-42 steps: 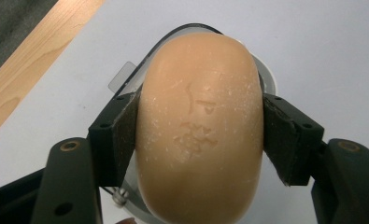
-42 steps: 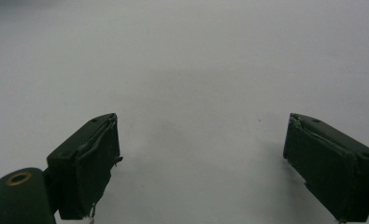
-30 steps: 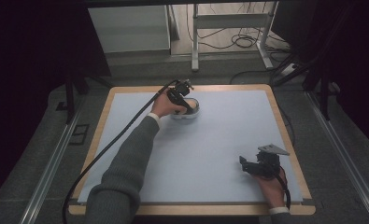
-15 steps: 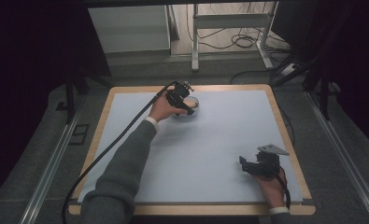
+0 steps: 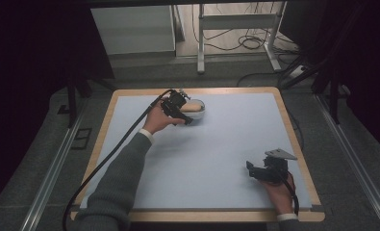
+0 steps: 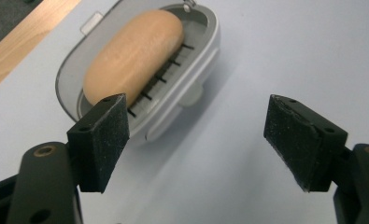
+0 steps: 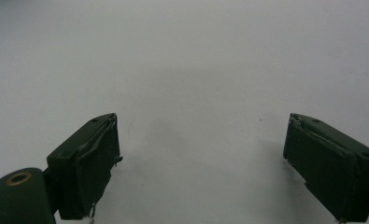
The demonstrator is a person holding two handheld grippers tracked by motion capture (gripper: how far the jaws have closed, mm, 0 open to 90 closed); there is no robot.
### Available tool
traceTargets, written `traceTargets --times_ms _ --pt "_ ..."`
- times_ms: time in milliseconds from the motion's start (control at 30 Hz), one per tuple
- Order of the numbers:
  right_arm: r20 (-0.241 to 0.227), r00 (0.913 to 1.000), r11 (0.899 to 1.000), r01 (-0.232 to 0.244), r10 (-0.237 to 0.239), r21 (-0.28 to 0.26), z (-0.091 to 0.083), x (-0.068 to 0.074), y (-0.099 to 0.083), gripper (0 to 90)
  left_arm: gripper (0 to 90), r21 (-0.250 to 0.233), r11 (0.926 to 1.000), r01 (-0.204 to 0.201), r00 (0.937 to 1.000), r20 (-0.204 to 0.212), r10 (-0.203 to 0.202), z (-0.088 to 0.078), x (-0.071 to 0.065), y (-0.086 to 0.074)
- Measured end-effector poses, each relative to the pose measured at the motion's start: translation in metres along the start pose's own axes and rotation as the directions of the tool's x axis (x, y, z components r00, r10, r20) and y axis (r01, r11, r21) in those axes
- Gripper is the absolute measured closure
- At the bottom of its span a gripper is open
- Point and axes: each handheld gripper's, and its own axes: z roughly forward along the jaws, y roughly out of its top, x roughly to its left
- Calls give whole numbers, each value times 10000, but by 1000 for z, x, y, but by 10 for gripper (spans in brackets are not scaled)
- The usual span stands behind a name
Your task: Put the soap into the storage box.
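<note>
High view: the grey oval dish with a tan rounded bar sits at the counter's 12 o'clock edge, just beside the left gripper.

Left gripper view: its jaws have just been opening, nothing between them.

Right gripper view: the right gripper has jaws apart over smooth bare mat.

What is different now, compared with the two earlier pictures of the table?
The left gripper has just opened its jaws and drawn back a little from the soap dish, toward the person; nothing is between the jaws now. The tan soap bar lies in the dish, released. The right gripper stayed open in its place near the table's front right corner, and the dish has hardly moved.
</note>
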Motion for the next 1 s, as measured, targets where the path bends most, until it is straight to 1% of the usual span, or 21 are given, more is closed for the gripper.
traceTargets --times_ms 67,100,133,167,300,333,367,400,533,567,600,667,733,767,800,833,867,900,933,967,1000 --pt "22 10000 10000 23 -23 -8 0 0 0 109 221 -196 9996 201 9997 152 -198 -6 -3 -8" --pt "22 10000 10000 23 -23 -8 0 0 0 109 224 -196 9996 201 9997 152 -198 -6 -3 -8" --pt "40 10000 10000 34 -34 -16 0 0 0 109 230 -383 9987 326 9994 134 -321 -11 -7 -14" --pt "40 10000 10000 34 -34 -16 0 0 0 109 231 -383 9987 326 9994 134 -321 -11 -7 -14" --pt "77 10000 10000 42 -42 -9 0 1 0 109 227 -633 9971 412 9989 230 -398 -19 -12 -27" --pt "84 9999 10000 55 -55 -4 0 1 0 109 226 -785 9957 489 9986 251 -470 -23 -15 -36" --pt "84 9999 10000 55 -55 -4 0 1 0 109 226 -785 9957 489 9986 251 -470 -23 -15 -36" --pt "100 9999 10000 63 -63 1 0 1 0 109 224 -883 9947 533 9984 234 -514 -27 -17 -44" --pt "131 9999 10000 81 -81 -2 0 1 0 109 219 -1062 9917 725 9972 253 -702 -35 -23 -64" --pt "131 9999 10000 81 -81 -2 0 1 0 109 220 -1062 9917 725 9972 253 -702 -35 -23 -64" --pt "142 9999 10000 74 -74 3 0 1 0 109 222 -1075 9904 874 9960 256 -852 -38 -26 -76" --pt "159 9998 10000 83 -83 -1 0 2 0 109 219 -1094 9894 951 9954 206 -934 -40 -28 -87" --pt "177 9998 9999 113 -113 -10 0 2 0 109 219 -1253 9852 1172 9931 160 -1162 -44 -32 -103" --pt "177 9998 9999 113 -113 -10 0 2 0 109 219 -1253 9852 1172 9931 160 -1162 -44 -32 -103" --pt "173 9998 9999 131 -131 12 0 2 0 109 220 -1415 9799 1409 9900 213 -1393 -47 -35 -117" --pt "176 9998 9999 108 -108 7 0 2 0 109 222 -1415 9799 1409 9900 213 -1393 -47 -35 -117" --pt "175 9998 10000 87 -87 -1 0 2 0 109 221 -1472 9766 1566 9876 280 -1542 -49 -39 -132" --pt "175 9998 10000 87 -87 -1 0 2 0 109 218 -1472 9766 1566 9876 280 -1542 -49 -39 -132" --pt "177 9998 10000 77 -77 7 0 1 0 109 218 -1550 9723 1750 9846 237 -1735 -51 -42 -148" --pt "177 9998 10000 77 -77 7 0 1 0 109 217 -1550 9723 1750 9846 237 -1735 -51 -42 -148" --pt "185 9998 10000 84 -84 -2 0 2 0 109 215 -1619 9669 1973 9803 275 -1954 -52 -44 -159"
